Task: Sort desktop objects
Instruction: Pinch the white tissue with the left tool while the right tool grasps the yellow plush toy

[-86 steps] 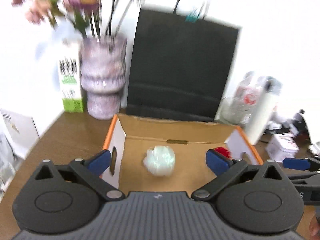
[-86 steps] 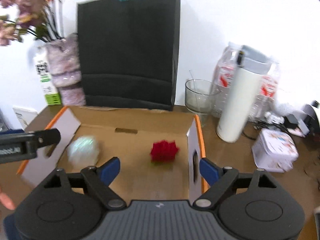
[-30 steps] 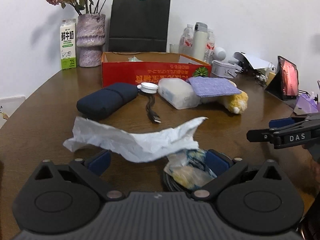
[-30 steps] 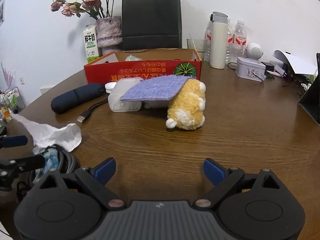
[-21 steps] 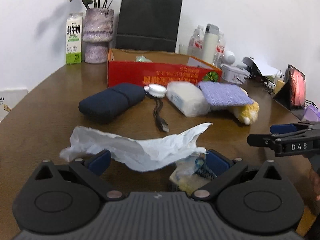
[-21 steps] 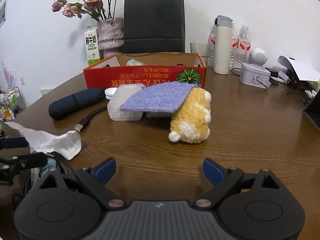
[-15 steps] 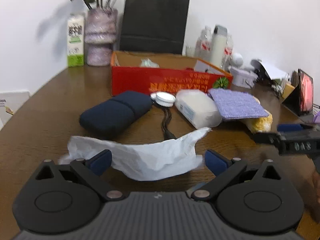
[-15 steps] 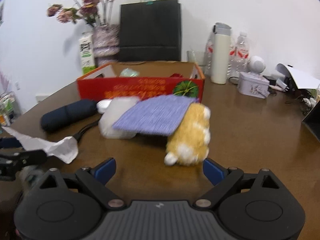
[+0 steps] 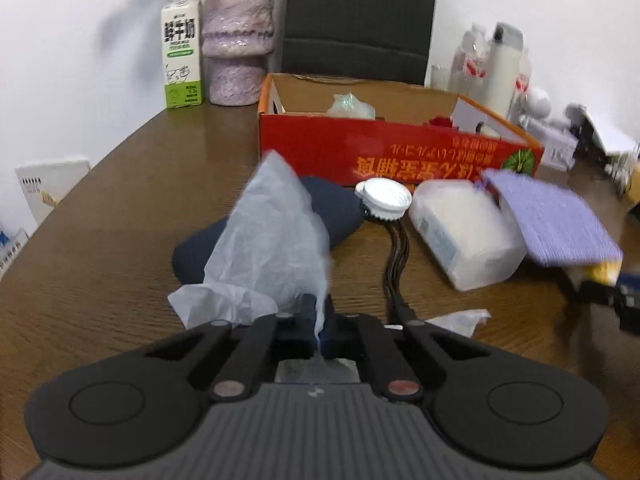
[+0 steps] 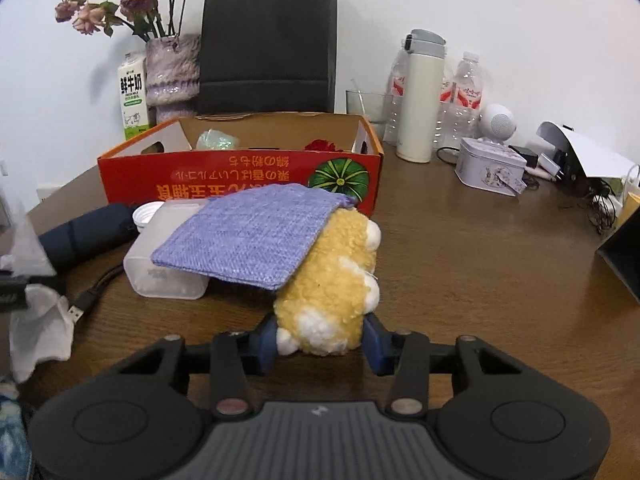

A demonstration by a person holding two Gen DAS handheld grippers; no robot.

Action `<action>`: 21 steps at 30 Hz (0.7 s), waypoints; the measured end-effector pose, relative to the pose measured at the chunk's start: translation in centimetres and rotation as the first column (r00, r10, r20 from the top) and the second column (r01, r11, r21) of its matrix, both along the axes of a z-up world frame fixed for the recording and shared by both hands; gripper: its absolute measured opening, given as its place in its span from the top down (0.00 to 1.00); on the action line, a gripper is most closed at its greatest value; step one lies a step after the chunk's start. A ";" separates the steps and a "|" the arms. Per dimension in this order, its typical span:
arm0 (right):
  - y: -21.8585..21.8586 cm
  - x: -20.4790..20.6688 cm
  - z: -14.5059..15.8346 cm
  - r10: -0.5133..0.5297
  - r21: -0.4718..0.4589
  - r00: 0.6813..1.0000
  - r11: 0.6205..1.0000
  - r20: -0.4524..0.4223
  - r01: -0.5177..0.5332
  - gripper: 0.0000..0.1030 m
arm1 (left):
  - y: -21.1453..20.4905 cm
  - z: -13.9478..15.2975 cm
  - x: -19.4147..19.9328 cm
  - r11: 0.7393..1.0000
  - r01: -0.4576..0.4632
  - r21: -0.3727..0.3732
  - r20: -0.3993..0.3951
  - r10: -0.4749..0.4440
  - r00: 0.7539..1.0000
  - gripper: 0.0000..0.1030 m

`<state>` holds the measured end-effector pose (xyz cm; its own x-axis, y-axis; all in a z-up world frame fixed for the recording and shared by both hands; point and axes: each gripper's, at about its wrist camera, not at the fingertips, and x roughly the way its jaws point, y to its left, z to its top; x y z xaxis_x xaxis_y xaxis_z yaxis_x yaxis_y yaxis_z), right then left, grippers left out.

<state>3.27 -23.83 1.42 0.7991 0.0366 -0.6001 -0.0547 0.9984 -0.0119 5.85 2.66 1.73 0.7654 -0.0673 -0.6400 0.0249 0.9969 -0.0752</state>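
The wooden table (image 10: 480,248) is carrying the red cardboard box (image 10: 240,176) at its far side, already holding a pale crumpled wad and something red. Just before the box, the yellow plush toy (image 10: 332,292) is lying partly under a purple cloth (image 10: 248,232), which is also resting on a translucent plastic container (image 10: 160,276). The right gripper (image 10: 320,340), wide a moment ago, is closing around the toy's near end, pads reaching its fur. The left gripper (image 9: 318,322), open a second ago, is now clamping the crumpled white tissue paper (image 9: 268,252), lifting it upright. Both items are probably heading for the box.
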 end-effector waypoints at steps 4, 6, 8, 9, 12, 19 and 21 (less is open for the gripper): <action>-0.8 -3.1 0.8 0.004 0.030 1.000 1.000 0.021 -0.005 0.63 | 0.6 1.6 -3.5 0.999 0.002 -0.041 0.083 0.002 0.997 0.98; -1.2 -5.0 1.5 0.015 0.044 0.999 0.999 0.031 -0.017 0.63 | 1.0 2.7 -5.7 0.997 0.014 -0.078 0.112 -0.005 0.994 0.98; -1.5 -6.7 2.2 0.034 0.050 0.999 0.998 0.041 -0.036 0.63 | 1.4 3.8 -7.6 0.991 0.030 -0.129 0.130 -0.013 0.991 0.98; -1.6 -7.7 2.7 0.041 0.056 0.998 0.997 0.053 -0.044 0.64 | 1.4 4.3 -8.6 0.989 0.034 -0.142 0.143 -0.013 0.990 0.98; -1.9 -10.1 4.5 0.054 0.086 0.993 0.994 0.101 -0.063 0.66 | 1.3 6.1 -11.3 0.987 0.036 -0.157 0.195 -0.005 0.981 0.98; -1.4 -13.0 6.3 0.052 0.076 0.985 0.995 0.162 -0.065 0.96 | 1.1 7.1 -13.7 0.988 0.052 -0.148 0.231 -0.016 0.973 0.98; -1.2 -13.5 5.9 0.033 0.065 0.985 0.997 0.171 -0.045 0.94 | 0.9 6.2 -13.9 0.988 0.054 -0.144 0.213 -0.022 0.977 0.98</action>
